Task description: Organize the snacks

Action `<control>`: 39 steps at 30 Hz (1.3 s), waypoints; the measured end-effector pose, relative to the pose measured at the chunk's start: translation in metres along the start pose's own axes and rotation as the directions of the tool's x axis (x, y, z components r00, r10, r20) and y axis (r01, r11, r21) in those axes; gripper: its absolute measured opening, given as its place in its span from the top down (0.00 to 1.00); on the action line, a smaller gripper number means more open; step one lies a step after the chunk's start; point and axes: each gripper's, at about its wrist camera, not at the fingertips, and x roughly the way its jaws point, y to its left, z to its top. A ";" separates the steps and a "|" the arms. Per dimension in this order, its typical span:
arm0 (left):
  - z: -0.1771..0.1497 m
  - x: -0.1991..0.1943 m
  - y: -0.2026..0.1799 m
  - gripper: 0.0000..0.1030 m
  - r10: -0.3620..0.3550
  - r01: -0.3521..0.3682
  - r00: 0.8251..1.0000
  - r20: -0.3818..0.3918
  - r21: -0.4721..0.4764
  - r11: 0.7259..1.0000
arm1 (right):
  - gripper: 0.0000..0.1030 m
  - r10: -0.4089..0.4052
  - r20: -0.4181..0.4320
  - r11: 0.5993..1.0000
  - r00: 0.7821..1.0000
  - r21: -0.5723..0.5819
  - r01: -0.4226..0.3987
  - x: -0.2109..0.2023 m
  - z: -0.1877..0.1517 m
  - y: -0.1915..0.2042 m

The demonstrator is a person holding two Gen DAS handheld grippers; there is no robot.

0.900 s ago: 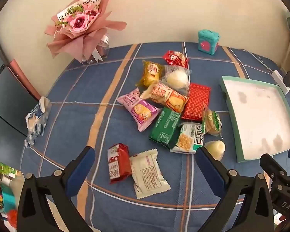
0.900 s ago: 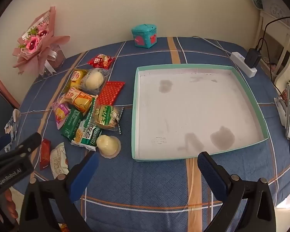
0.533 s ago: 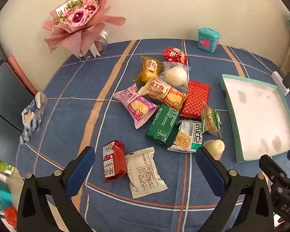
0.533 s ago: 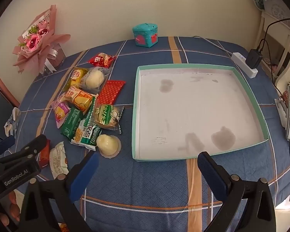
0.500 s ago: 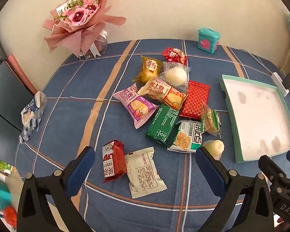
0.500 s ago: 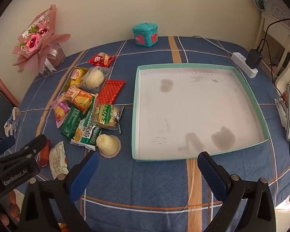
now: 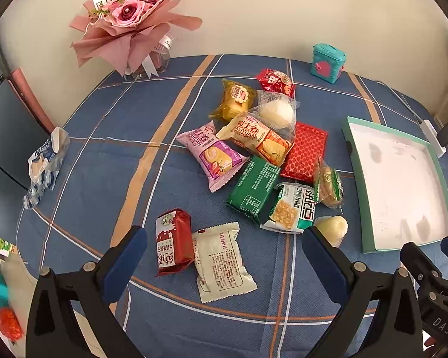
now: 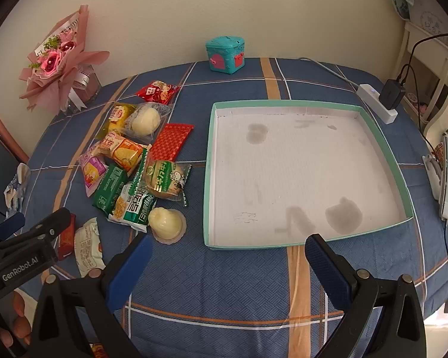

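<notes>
Nothing sorted yet: the tray is bare and every snack lies outside it.

The left hand-held gripper [image 7: 224, 256] and the right hand-held gripper [image 8: 225, 264] both hover with jaws spread wide, holding nothing. The snacks [image 7: 262, 155], a loose overlapping heap of small wrapped packets, lie mid-bench beside the tray [image 8: 210, 137]; a red packet [image 7: 173, 240] and a white packet [image 7: 222, 261] sit apart near the front edge, under the left one. All of it still needs moving, as I judge.
</notes>
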 end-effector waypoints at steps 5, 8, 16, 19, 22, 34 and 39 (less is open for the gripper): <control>-0.001 0.000 0.002 0.00 -0.003 0.003 1.000 -0.002 -0.011 1.000 | 0.00 -0.002 0.001 1.000 1.000 -0.002 0.002 0.000 0.000 0.000; 0.000 0.000 0.001 0.00 -0.001 0.001 1.000 -0.005 -0.007 1.000 | 0.00 -0.006 0.005 1.000 1.000 -0.002 0.006 -0.001 0.000 0.000; 0.000 0.000 0.002 0.00 -0.001 0.001 1.000 -0.009 -0.009 1.000 | 0.00 -0.011 0.012 1.000 1.000 0.011 0.011 -0.002 0.001 -0.001; 0.000 0.001 0.003 0.00 -0.003 0.002 1.000 -0.011 -0.009 1.000 | 0.00 -0.011 0.015 1.000 1.000 0.011 0.011 -0.003 0.002 -0.002; 0.000 0.001 0.002 0.00 -0.002 0.001 1.000 -0.011 -0.010 1.000 | 0.00 -0.011 0.015 1.000 1.000 0.011 0.011 -0.003 0.001 -0.002; -0.001 0.003 0.003 0.00 -0.001 0.001 1.000 -0.016 -0.009 1.000 | 0.00 -0.012 0.020 1.000 1.000 0.007 0.012 -0.005 0.002 -0.001; -0.002 0.004 0.003 0.00 -0.001 0.001 1.000 -0.019 -0.009 1.000 | 0.00 -0.011 0.020 1.000 1.000 0.006 0.011 -0.005 0.002 -0.001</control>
